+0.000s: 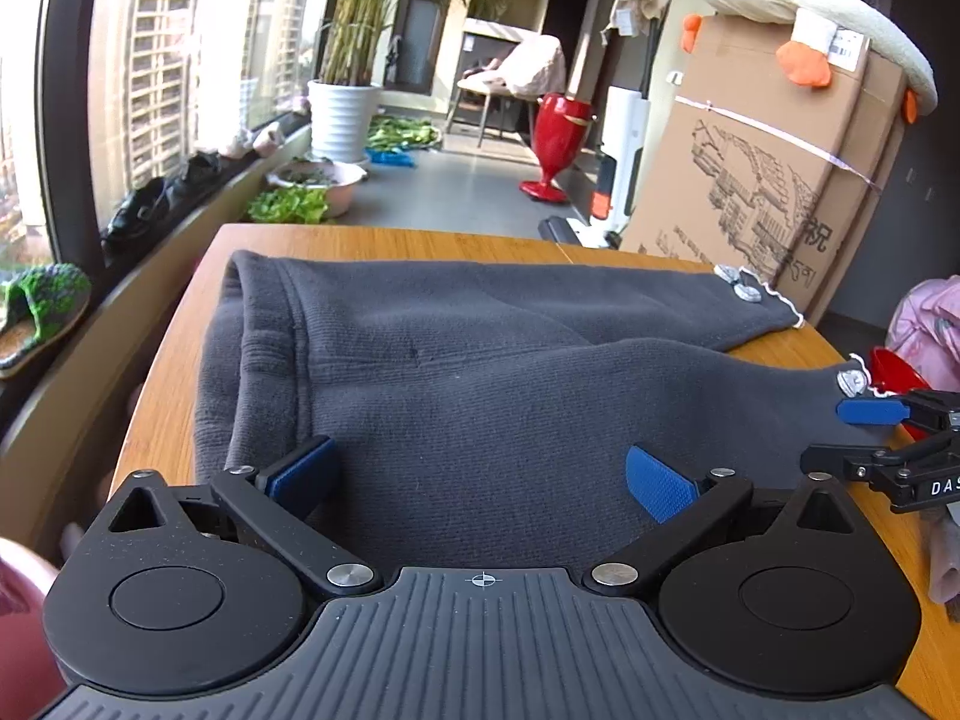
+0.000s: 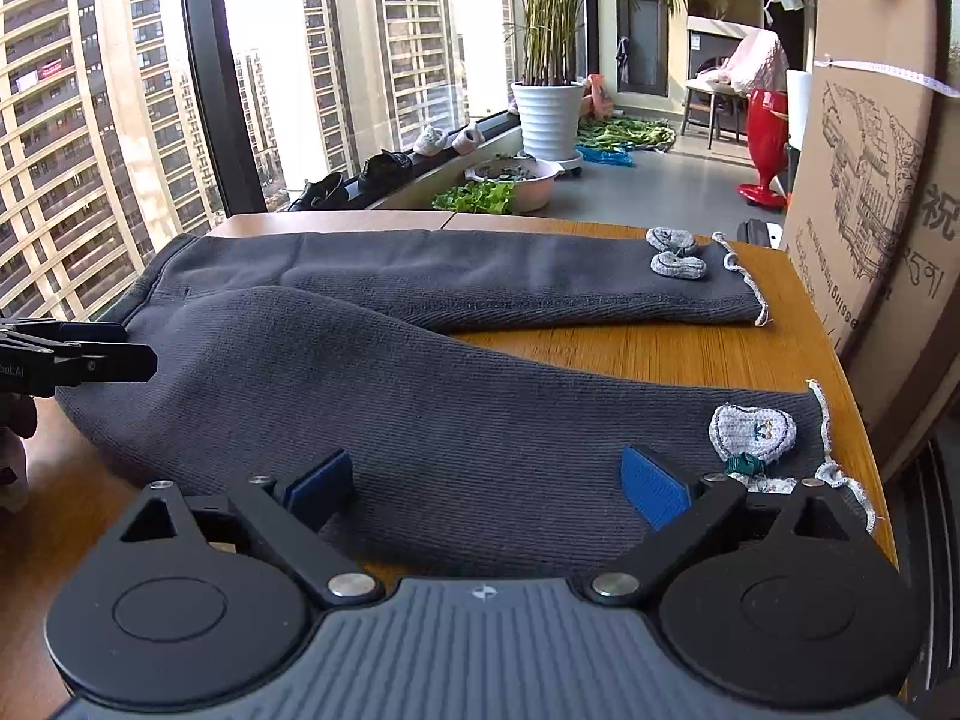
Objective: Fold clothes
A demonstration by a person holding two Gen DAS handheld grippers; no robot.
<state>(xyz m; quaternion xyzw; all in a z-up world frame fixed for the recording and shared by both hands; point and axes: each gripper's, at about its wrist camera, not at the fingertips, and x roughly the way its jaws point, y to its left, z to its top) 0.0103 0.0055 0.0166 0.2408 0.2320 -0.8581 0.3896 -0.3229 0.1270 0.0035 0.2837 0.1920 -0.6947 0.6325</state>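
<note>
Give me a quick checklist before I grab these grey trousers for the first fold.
1. Left gripper jaws open, nothing between them: ok.
2. Right gripper jaws open, nothing between them: ok.
3. Grey trousers spread flat on the wooden table: ok.
4. Legs aligned for folding: not ok, they splay apart with bare table between the cuffs.
5. Near cuff fully on the table: cannot tell, its trim reaches the edge.
6. Grippers at opposite ends, left near the waistband, right near the near cuff: ok.

High-rise home balcony room: potted palm point(image 2: 549, 48), windowsill shoes point(image 2: 384, 167), tower views.
</note>
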